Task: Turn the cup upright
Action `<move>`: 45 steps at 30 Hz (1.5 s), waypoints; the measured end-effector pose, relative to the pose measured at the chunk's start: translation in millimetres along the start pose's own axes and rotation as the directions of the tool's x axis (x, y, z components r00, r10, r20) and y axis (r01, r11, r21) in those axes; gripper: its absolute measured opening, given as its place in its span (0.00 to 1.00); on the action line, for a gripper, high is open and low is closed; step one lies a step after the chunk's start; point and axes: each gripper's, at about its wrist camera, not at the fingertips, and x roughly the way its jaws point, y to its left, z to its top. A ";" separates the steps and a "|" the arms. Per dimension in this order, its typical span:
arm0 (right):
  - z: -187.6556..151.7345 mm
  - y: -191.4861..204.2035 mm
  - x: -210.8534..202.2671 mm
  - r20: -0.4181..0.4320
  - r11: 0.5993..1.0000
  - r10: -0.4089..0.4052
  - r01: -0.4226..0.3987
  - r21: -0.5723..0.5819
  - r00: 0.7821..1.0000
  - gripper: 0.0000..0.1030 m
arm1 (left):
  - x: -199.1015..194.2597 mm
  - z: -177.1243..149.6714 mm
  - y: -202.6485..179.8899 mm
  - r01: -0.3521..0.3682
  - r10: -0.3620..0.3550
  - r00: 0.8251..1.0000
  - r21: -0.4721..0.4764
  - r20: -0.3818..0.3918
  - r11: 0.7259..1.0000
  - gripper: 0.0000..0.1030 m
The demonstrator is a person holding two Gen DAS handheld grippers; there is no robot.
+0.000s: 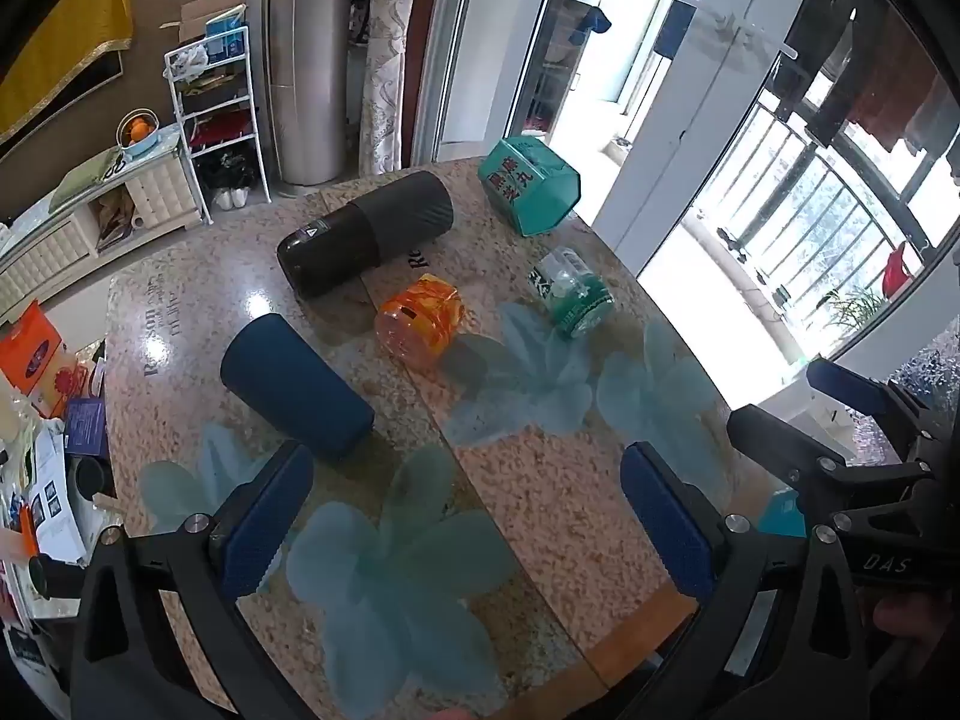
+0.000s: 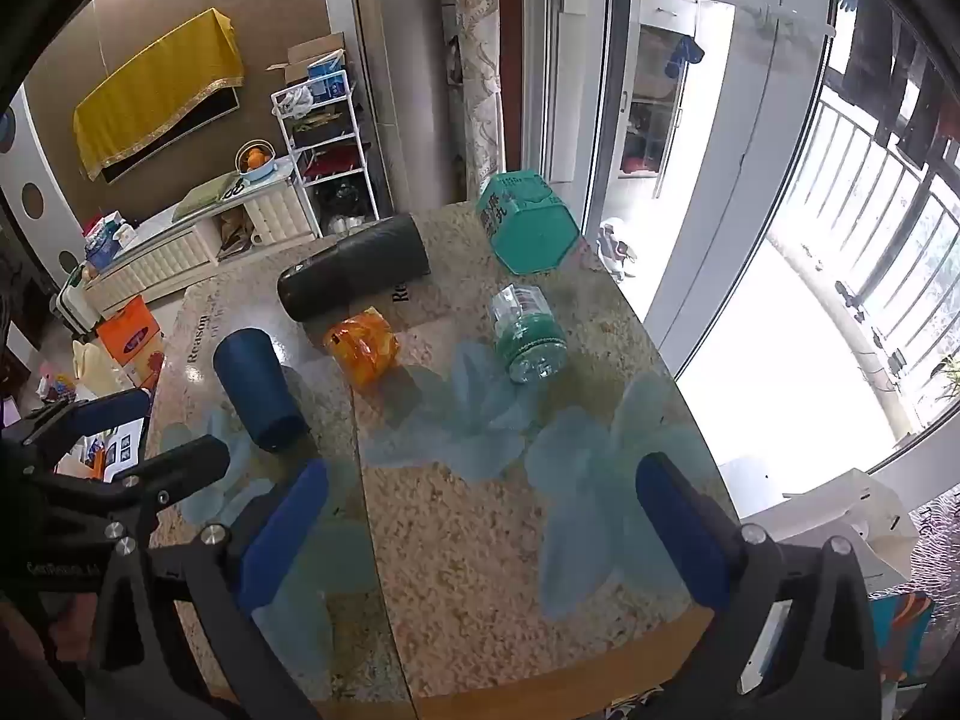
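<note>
Several containers lie on their sides on a speckled table (image 1: 528, 480). A dark blue cup (image 1: 297, 387) lies at the left, also in the right wrist view (image 2: 259, 381). A black cup (image 1: 366, 233) (image 2: 354, 275) lies at the back. An orange clear cup (image 1: 420, 321) (image 2: 363, 348) lies in the middle. A green-labelled clear cup (image 1: 570, 294) (image 2: 528, 333) lies at the right. My left gripper (image 1: 468, 528) is open and empty, just short of the blue cup. My right gripper (image 2: 480, 540) is open and empty over the table's near part.
A teal hexagonal box (image 1: 531, 186) (image 2: 528, 231) stands at the table's far right corner. The table's right edge runs beside glass balcony doors (image 2: 690, 180). Cluttered boxes (image 1: 36, 354) sit left of the table. A white shelf rack (image 1: 210, 120) stands behind.
</note>
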 end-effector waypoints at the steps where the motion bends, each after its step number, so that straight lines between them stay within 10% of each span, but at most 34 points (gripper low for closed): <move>1: -0.2 0.2 0.0 -0.003 1.000 -0.006 0.006 -0.004 1.000 1.00 | 0.1 0.1 0.1 0.000 0.000 1.000 0.000 0.000 1.000 1.00; 45: -4.8 -4.3 -6.2 0.008 1.000 -0.006 0.006 0.000 1.000 1.00 | -9.0 2.8 -7.9 0.010 -0.010 1.000 0.014 0.025 1.000 1.00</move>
